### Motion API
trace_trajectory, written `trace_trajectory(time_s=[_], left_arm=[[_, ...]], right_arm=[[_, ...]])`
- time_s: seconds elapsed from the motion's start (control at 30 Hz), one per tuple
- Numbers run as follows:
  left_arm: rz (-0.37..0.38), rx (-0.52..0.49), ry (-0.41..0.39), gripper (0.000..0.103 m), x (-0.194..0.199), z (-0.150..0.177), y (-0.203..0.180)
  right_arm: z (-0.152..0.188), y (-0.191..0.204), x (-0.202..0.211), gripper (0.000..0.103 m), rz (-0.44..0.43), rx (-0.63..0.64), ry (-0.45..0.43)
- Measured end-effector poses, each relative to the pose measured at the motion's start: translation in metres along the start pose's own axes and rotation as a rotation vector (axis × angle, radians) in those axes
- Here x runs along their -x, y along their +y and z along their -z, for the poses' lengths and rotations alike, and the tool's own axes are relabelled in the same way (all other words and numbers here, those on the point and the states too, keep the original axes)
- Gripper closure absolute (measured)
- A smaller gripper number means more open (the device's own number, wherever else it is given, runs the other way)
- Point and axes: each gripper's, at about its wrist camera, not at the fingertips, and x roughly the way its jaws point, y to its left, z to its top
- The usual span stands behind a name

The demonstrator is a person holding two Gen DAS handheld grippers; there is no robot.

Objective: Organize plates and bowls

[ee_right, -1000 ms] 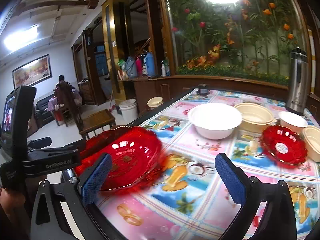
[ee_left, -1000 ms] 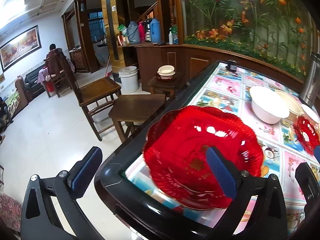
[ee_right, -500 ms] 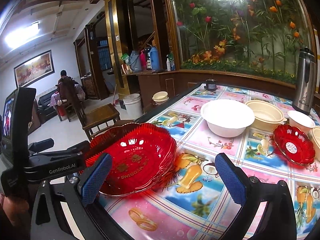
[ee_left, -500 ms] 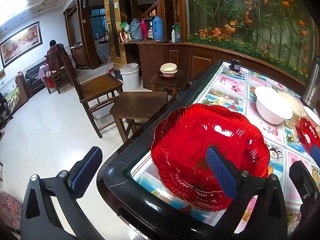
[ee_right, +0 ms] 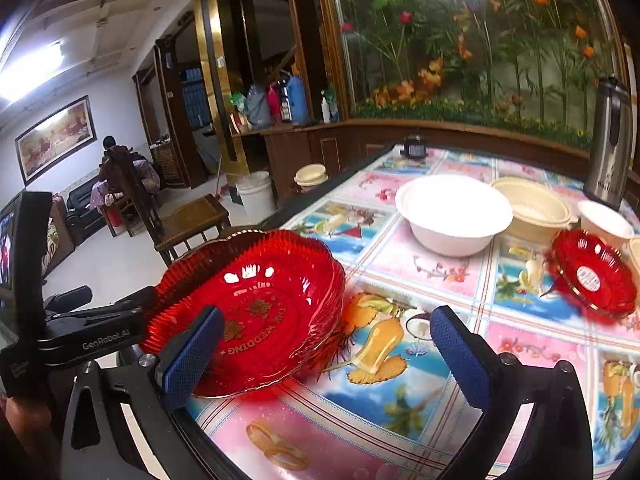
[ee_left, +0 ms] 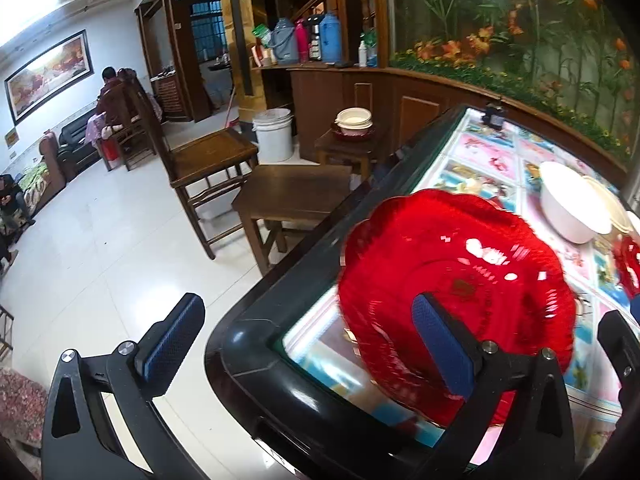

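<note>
Left wrist view: the left tool is seen at the bottom of the frame with its fingers spread wide, released. The right finger overlaps the red plate, which lies at the lower right on the bench, near its dark corner; the plate's near rim is covered by that finger and its mount. The white bowl at the right edge is partly blocked by the plate, and the things behind it are cut off by the frame.

Right wrist view: the right tool is shown released, fingers wide apart at the bottom. The red plate sits at centre left; its left rim is met by the left tool's arm, and contact cannot be made out. A small red dish at the right is blurred.
</note>
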Motion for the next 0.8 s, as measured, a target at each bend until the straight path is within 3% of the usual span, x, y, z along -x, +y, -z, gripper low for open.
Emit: trace_trajectory(time_s=[0.6, 0.7, 0.8], left_arm=[[0.015, -0.017, 0.166, 0.0, -0.048, 0.0, -0.007], [0.024, -0.02, 0.194, 0.0, -0.054, 0.0, -0.009], [0.027, -0.029, 0.206, 0.0, -0.056, 0.002, -0.013]], right_arm=[[0.0, -0.003, -0.081, 0.003, -0.019, -0.118, 0.211], [0.002, -0.007, -0.091, 0.01, -0.029, -0.149, 0.254], [0.004, -0.008, -0.099, 0.023, -0.043, -0.163, 0.292]])
